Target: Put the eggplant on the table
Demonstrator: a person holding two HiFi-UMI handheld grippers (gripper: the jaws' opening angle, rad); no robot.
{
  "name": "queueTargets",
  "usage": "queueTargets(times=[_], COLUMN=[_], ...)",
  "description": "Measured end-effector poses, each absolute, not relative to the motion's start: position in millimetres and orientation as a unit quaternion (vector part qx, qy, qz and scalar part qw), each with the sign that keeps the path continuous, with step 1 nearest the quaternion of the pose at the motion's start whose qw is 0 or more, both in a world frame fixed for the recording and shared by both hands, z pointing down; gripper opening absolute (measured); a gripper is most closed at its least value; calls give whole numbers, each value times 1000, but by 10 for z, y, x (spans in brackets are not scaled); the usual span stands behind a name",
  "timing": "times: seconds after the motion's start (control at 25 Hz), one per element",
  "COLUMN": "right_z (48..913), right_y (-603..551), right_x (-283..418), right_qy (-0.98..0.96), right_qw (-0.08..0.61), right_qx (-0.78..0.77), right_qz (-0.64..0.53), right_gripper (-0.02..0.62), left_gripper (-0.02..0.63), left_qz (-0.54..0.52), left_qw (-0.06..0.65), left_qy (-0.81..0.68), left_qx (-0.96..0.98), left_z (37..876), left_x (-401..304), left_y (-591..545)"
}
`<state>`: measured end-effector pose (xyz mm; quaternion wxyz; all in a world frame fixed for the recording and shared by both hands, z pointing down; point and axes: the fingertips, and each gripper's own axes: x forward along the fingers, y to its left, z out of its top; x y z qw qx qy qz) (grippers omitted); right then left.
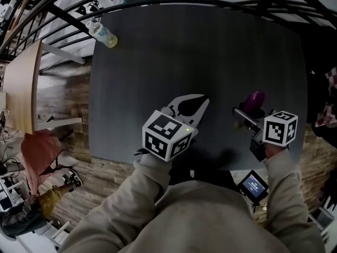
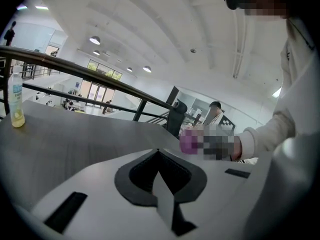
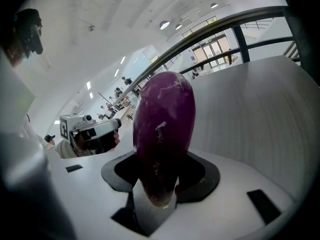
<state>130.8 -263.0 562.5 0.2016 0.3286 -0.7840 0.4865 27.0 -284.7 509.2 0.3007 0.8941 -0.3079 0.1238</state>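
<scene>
The purple eggplant (image 1: pixel 254 103) is clamped at its stem end in my right gripper (image 1: pixel 246 116), over the front right part of the dark grey table (image 1: pixel 158 62). In the right gripper view the eggplant (image 3: pixel 164 124) stands out along the jaws, which are shut on its lower end. I cannot tell whether it touches the tabletop. My left gripper (image 1: pixel 202 102) hovers over the table's front middle, a little left of the eggplant, its jaws together with nothing between them (image 2: pixel 158 153). From the left gripper view the eggplant (image 2: pixel 188 141) shows to the right.
A clear plastic bottle (image 1: pixel 102 34) with yellowish liquid stands at the table's far left corner, also seen as the bottle (image 2: pixel 16 104). A black railing (image 1: pixel 174 1) runs behind the table. A wooden tabletop (image 1: pixel 21 83) lies off to the left.
</scene>
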Motion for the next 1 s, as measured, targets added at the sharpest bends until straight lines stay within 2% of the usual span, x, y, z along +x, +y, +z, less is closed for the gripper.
queueTargets(times=[0.32, 1.0], right_z=[5905, 6329], right_y=[-2569, -2482], right_x=[1318, 1259], right_qy=[-770, -743], right_qw=[251, 306], right_qx=[320, 307], right_qz=[491, 510], right_gripper=[189, 190], left_gripper=[0, 0], left_qz=[125, 122], left_qw=[313, 336], left_qy=[-316, -334], left_qx=[887, 872], left_z=[5192, 5335], left_x=[208, 118], left_y=[-2842, -2745])
